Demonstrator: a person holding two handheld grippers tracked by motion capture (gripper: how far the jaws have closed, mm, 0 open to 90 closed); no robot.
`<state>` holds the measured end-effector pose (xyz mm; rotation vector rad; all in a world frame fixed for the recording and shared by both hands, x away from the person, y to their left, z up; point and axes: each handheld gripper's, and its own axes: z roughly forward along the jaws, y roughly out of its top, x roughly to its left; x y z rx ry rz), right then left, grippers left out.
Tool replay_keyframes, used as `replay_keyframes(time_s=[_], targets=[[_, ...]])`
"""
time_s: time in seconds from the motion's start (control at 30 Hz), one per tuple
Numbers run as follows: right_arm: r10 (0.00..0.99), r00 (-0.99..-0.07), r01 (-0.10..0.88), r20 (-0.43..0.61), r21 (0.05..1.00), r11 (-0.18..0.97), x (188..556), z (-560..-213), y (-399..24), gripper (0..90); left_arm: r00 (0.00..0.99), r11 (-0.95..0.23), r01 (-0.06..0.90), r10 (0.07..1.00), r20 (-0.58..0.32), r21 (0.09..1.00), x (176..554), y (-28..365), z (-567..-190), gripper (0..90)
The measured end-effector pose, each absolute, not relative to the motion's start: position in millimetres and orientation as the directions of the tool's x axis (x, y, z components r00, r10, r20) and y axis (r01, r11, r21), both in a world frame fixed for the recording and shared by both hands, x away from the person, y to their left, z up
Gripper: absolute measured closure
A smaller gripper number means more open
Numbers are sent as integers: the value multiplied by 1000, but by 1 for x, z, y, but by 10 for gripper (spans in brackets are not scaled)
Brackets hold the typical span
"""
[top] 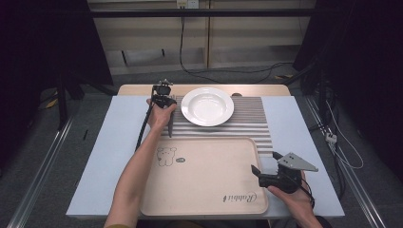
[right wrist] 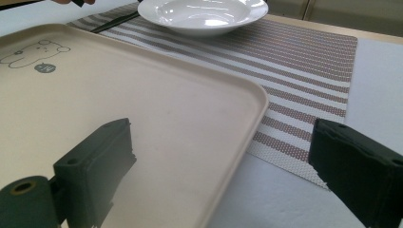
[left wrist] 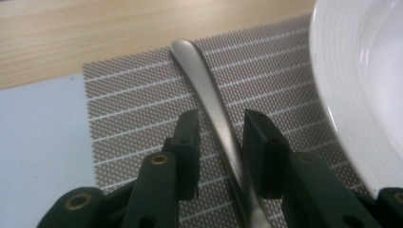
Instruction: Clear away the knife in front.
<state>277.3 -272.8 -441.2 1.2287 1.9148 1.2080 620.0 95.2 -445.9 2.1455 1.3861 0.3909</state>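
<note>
A tray [top: 204, 180] sits at the near side of the table [top: 100, 161], overlapping a placemat [top: 252, 123] behind it. On the placemat's far part rests a plate [top: 207, 106]. A utensil handle [left wrist: 209, 99] lies on the placemat just left of the plate.

My tabletop [top: 102, 156], pale blue at the near side, wood at the far edge.
A striped placemat [top: 252, 121] and a beige tray [top: 204, 180] lie on it.

Lab-like recording room, dark curtains [top: 43, 42], trailing cables [top: 190, 66], metal rails [top: 38, 166]
</note>
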Motion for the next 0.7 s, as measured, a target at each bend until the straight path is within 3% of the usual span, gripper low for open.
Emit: replay_keyframes(time_s=[0.13, 0.47, 0.7], targets=[[905, -424, 403, 16, 898, 174, 278, -441, -273, 81, 424, -326, 746, 905, -36, 581, 620, 90, -445, 732], [906, -423, 406, 11, 896, 179, 278, -442, -273, 84, 462, -371, 760, 886, -42, 533, 620, 94, -440, 790], [907, -420, 407, 8, 895, 181, 278, -442, -272, 85, 462, -377, 763, 886, -36, 525, 618, 94, -440, 787]])
